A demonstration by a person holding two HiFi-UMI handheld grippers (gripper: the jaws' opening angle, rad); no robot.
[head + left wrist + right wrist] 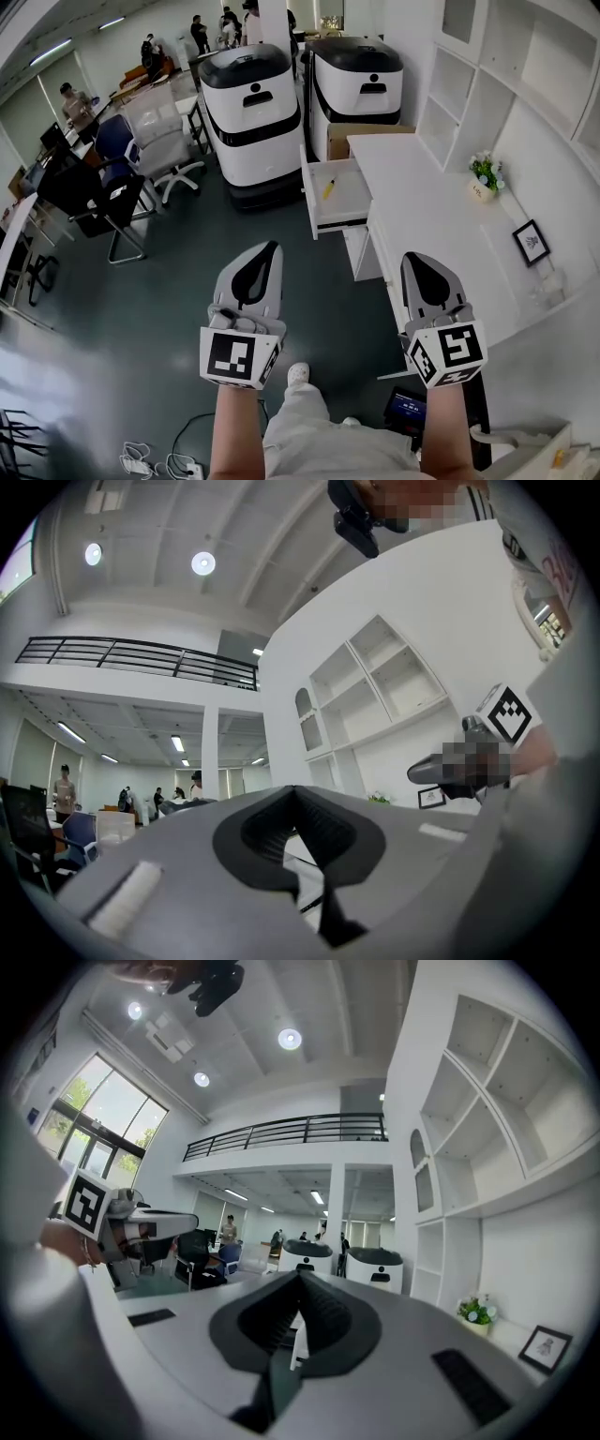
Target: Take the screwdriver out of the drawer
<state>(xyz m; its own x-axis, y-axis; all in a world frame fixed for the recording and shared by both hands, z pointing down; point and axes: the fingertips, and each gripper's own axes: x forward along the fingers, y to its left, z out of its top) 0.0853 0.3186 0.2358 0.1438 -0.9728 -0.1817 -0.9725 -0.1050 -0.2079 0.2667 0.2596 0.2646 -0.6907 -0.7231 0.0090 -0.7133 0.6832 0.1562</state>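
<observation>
A white drawer (352, 208) stands pulled out of the white desk (422, 187), ahead of me. Inside it lies a small screwdriver (329, 188) with a yellow handle. My left gripper (270, 249) is held over the floor, well short of the drawer and a little to its left, its jaws together with nothing between them (293, 790). My right gripper (413, 259) hovers at the desk's front edge, to the drawer's right and nearer to me, also shut and empty (300, 1275). Both point forward, roughly level. The screwdriver cannot be made out in either gripper view.
Two large white-and-black machines (248, 112) (356, 84) stand behind the drawer, with a cardboard box (361, 131) beside them. Office chairs (103, 197) fill the left. A flower pot (486, 174) and picture frame (532, 242) sit on the desk. Cables (150, 459) lie near my feet.
</observation>
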